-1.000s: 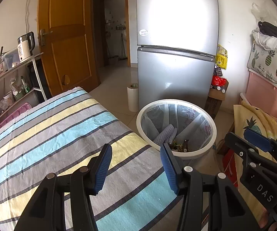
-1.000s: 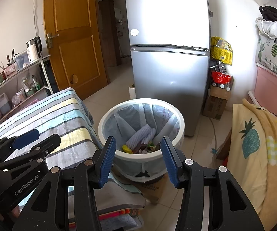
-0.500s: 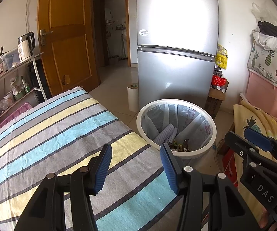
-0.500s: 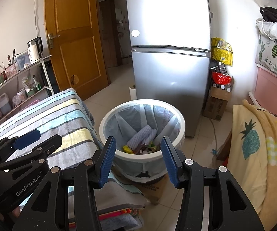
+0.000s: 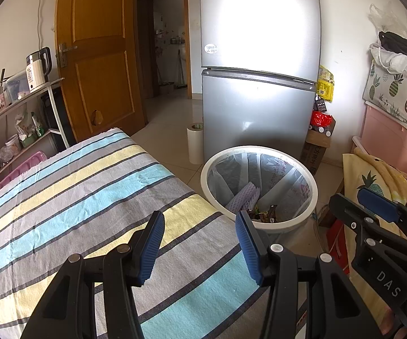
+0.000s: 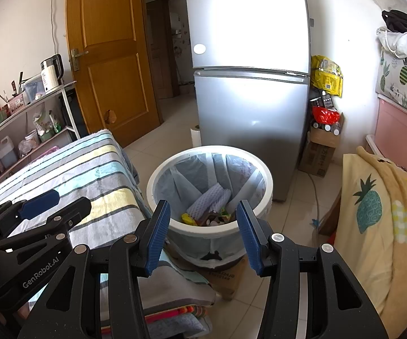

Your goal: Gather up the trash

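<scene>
A: We note the left gripper tilted down over the striped cloth, jaws parted, gripping nothing.

B: The right gripper, equally pitched, gapes empty above the lined trash bin, wrappers inside.

Home room, fridge, striped bed, kettle
</scene>
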The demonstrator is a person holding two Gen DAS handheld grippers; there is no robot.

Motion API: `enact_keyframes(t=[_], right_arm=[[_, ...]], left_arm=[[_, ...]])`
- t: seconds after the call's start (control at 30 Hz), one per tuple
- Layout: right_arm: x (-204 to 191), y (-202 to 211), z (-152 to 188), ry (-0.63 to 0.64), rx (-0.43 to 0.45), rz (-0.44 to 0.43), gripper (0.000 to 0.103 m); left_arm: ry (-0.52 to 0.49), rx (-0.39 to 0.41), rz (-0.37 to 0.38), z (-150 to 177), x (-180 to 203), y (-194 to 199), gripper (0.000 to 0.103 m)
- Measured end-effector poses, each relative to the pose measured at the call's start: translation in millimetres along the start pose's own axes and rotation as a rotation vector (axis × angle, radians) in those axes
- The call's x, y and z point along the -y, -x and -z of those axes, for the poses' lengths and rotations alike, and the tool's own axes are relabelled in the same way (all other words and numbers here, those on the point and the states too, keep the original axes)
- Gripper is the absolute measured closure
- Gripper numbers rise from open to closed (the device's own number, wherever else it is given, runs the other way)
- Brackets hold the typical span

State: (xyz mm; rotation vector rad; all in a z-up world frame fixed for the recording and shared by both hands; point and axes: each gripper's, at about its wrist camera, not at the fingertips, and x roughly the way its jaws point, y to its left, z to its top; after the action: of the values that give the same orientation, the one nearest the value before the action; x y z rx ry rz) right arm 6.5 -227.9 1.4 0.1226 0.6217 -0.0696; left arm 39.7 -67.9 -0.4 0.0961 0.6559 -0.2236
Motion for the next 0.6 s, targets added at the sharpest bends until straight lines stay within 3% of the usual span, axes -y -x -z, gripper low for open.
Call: enact_keyframes(t=[0.6], right_arm=[[0.0, -0.2, 0.0, 0.0, 0.0, -0.001, 0.053]], left_arm=[[0.001, -0.006, -0.002, 2.0, 0.7, -1.0, 0.051]])
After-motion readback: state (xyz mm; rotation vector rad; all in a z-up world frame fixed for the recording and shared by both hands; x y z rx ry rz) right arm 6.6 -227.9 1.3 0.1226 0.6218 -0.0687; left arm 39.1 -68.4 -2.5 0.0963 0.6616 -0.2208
